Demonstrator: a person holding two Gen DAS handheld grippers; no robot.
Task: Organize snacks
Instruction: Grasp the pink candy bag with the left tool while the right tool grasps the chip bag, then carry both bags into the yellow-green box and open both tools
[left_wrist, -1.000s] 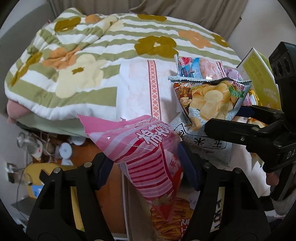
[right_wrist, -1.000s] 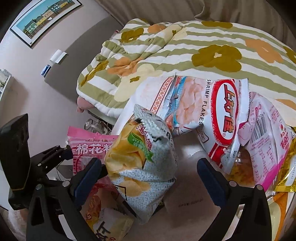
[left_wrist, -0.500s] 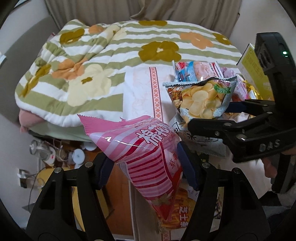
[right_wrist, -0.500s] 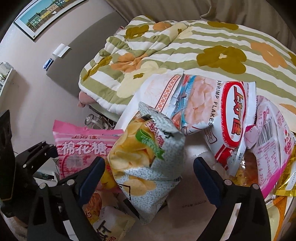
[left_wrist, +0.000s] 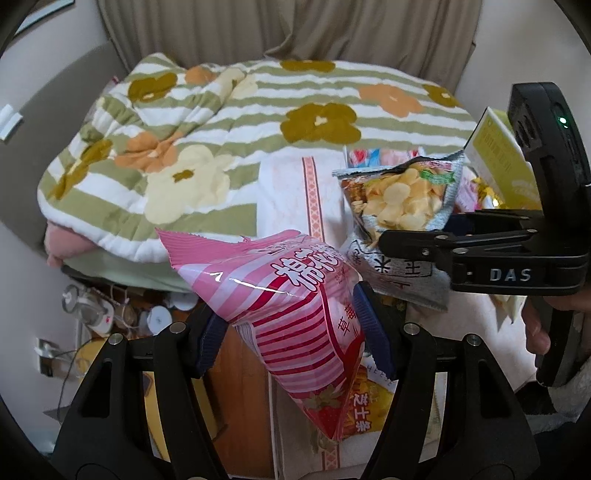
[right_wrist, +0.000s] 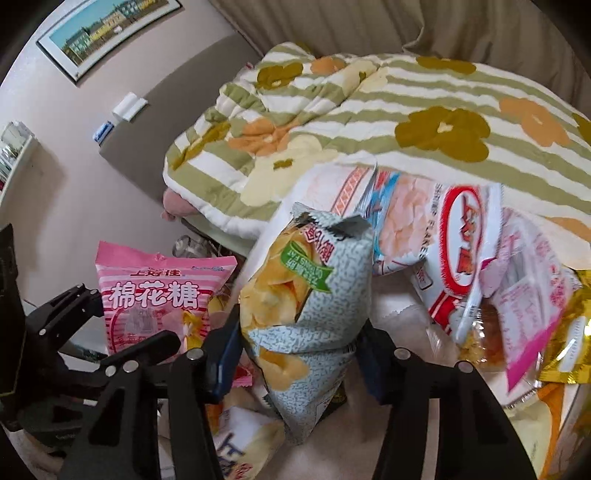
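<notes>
My left gripper (left_wrist: 291, 332) is shut on a pink striped marshmallow bag (left_wrist: 291, 299) and holds it upright above the bed's edge; the bag also shows in the right wrist view (right_wrist: 155, 295). My right gripper (right_wrist: 299, 354) is shut on a grey potato chip bag (right_wrist: 310, 295), which stands upright on the bed. In the left wrist view the chip bag (left_wrist: 402, 199) sits to the right, with the right gripper (left_wrist: 461, 251) across it.
A shrimp flakes bag (right_wrist: 443, 236), a pink packet (right_wrist: 528, 280) and gold packets (right_wrist: 569, 332) lie on the bed at right. A yellow snack bag (left_wrist: 365, 413) lies below. A flowered striped quilt (left_wrist: 229, 147) covers the back. Cluttered floor and wooden furniture (left_wrist: 240, 387) lie at left.
The right gripper has closed from wide open onto the chip bag. The left gripper still holds the pink bag and has pulled back a little.
</notes>
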